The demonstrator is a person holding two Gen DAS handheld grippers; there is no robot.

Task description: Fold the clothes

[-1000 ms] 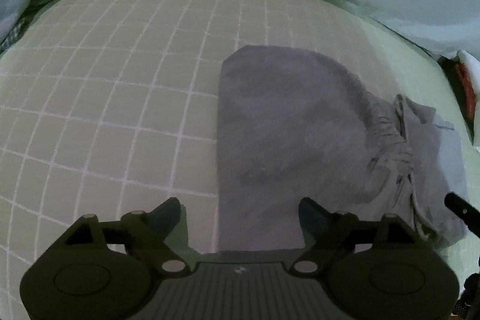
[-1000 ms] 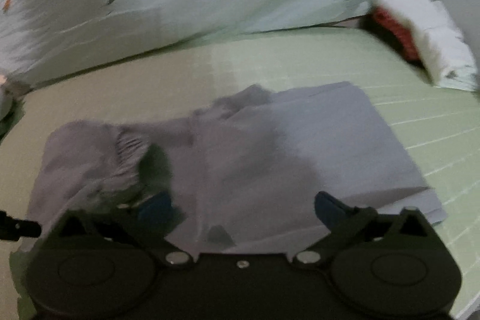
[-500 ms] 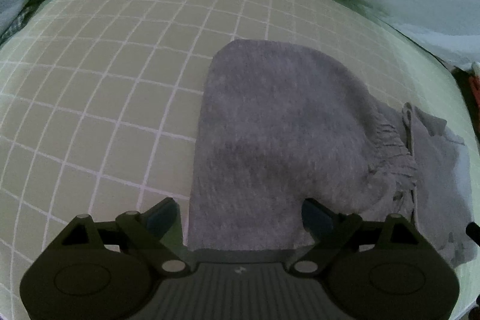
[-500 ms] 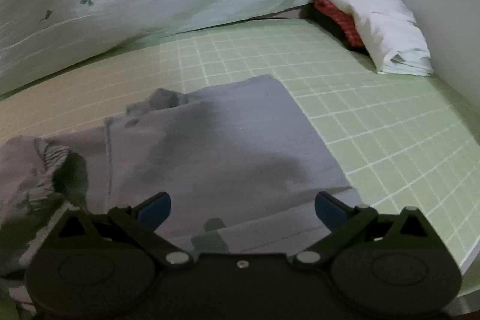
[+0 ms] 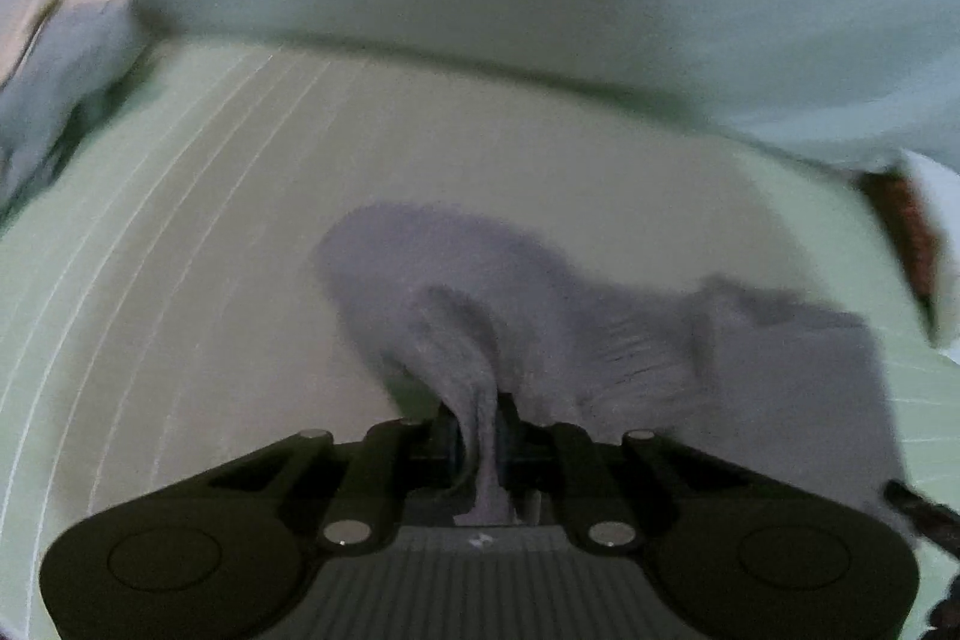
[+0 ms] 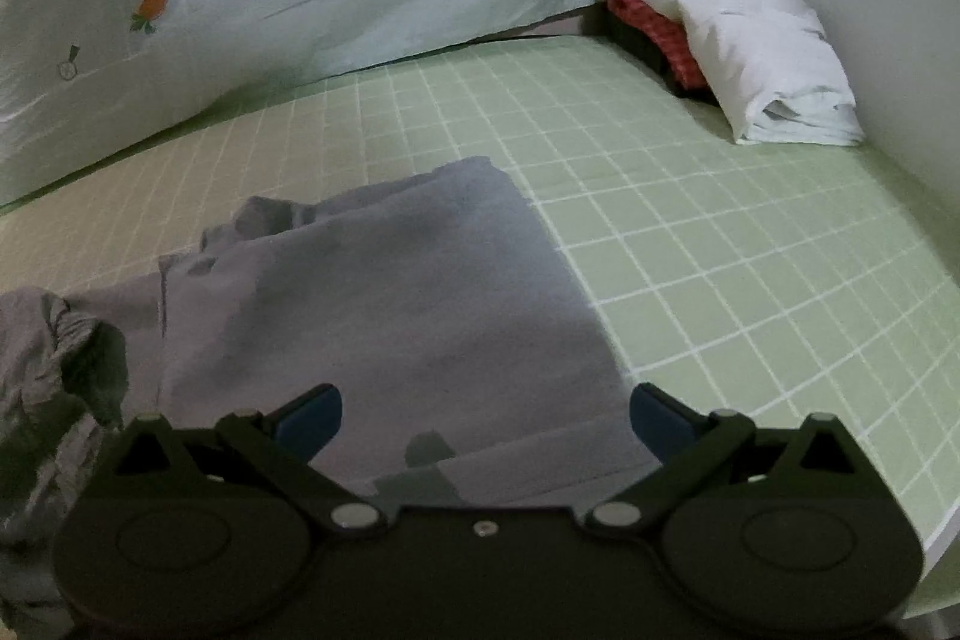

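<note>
Left gripper (image 5: pixel 480 445): clenched on a gathered edge of the grey garment (image 5: pixel 600 340); view blurred.
Right gripper (image 6: pixel 485 412): released, above the garment.
Bed sheet (image 6: pixel 720 220): open grid to the garment's right edge.

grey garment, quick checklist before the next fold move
1. Left gripper clamped on grey garment: ok.
2. Right gripper has hold of the cloth: not ok, jaws open, nothing between them.
3. Landing area on green checked sheet free: ok.
4. Stack of folded laundry apart from the garment: ok.
5. Left view sharp enough to judge the pinched edge: cannot tell, heavily blurred.
</note>
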